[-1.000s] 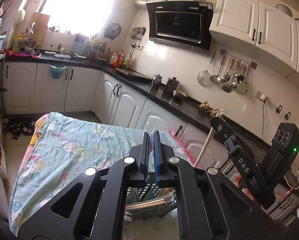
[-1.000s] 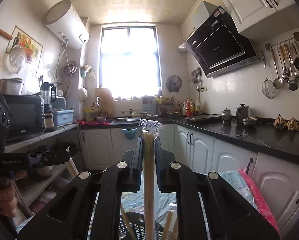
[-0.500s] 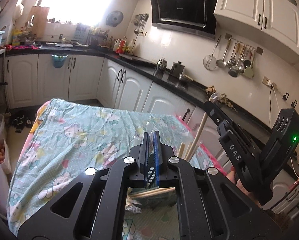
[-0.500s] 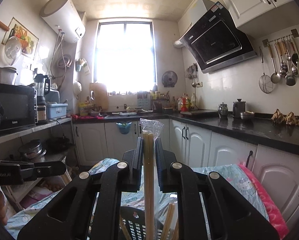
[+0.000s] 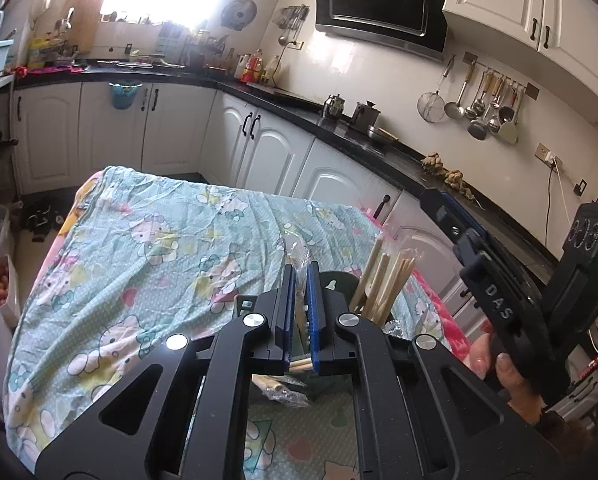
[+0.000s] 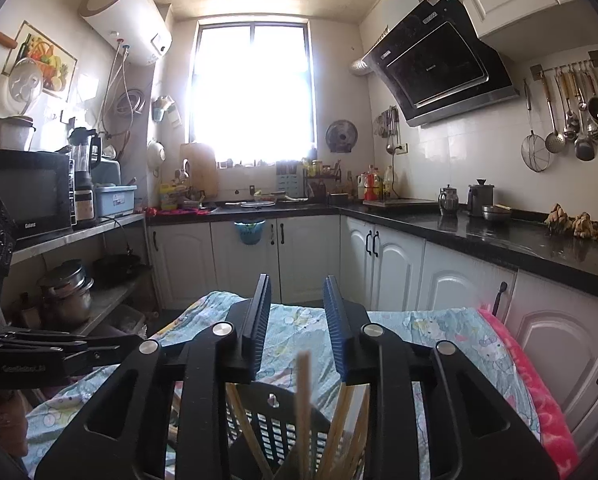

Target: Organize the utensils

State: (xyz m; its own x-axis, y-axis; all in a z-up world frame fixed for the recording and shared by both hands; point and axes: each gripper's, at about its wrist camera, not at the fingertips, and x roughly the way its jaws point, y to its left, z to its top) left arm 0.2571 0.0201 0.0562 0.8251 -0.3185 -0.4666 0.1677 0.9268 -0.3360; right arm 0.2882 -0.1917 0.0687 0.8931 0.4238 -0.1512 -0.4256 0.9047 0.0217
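Right now your left tool [image 5: 299,280] is clamped on a pair of pale wooden chopsticks in a clear plastic sleeve [image 5: 297,258], the blue ribbed pads [image 5: 310,300] pressing it from both sides with barely any gap. The sleeve's crinkled top pokes up just past the fingertips, and the sticks run down between the pads toward the dark green slotted plastic utensil holder [image 5: 335,280] standing directly beyond the tool. That holder stands on the counter covered by a light blue cartoon-print cloth [image 5: 159,240], near the cloth's right edge, where a pink underlayer shows. A bundle of bare wooden chopsticks [image 5: 387,280] already stands in the holder, leaning to the right. More wrapped chopsticks [image 5: 279,386] lie on the cloth just below the left tool.

Your right tool [image 6: 297,312] has its jaws opening, the two pads well apart. A single pale chopstick [image 6: 303,392] stands upright in the gap below them, touching neither pad, its lower end inside the holder [image 6: 275,424]. Other chopsticks [image 6: 339,428] lean against the holder's right side. In the left wrist view your right hand [image 5: 507,376] wraps the handle of the right tool at the counter's right edge.
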